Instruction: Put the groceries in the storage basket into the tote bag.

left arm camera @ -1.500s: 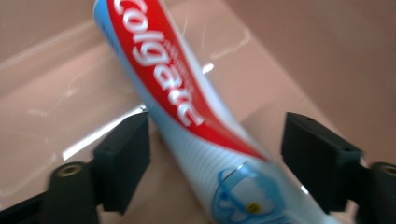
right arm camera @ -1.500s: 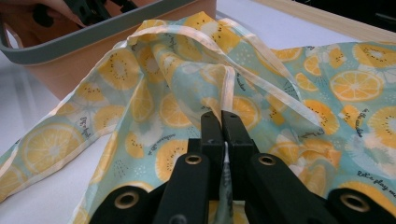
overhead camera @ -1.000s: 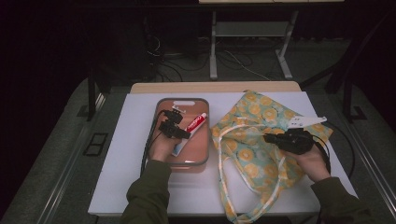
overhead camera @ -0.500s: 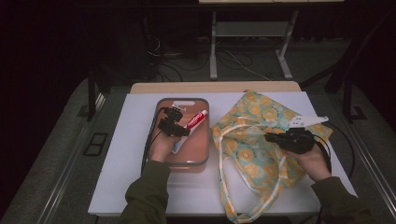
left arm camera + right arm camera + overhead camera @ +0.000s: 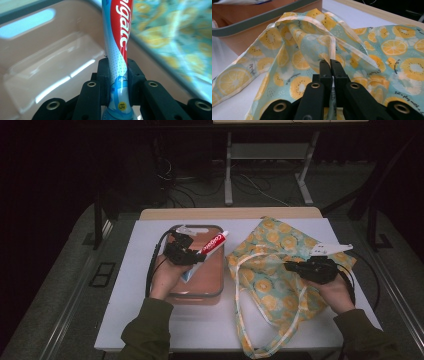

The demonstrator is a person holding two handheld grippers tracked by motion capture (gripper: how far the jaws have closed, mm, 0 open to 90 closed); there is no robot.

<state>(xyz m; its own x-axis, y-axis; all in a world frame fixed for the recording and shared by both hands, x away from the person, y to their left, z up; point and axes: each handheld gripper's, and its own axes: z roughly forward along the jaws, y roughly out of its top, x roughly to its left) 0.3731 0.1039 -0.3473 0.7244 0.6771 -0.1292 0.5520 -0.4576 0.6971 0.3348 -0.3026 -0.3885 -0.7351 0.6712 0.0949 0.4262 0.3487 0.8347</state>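
Left claw (image 5: 117, 75) clamps the toothpaste tube (image 5: 116, 40) near its tail, risking slippage; right claw (image 5: 329, 70), pinching the bag (image 5: 294, 50), may drag it.

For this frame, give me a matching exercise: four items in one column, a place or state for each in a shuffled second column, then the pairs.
1. red-and-white toothpaste tube
2. fruit-print fabric tote bag
3. pink plastic bin with grey rim
4. left gripper

A. lies flat on the table, right of the bin
B. held over the bin, cap end pointing away from the person
C. shut on the tube
D. stands on the white table, under the left hand

Pairs: 1-B, 2-A, 3-D, 4-C
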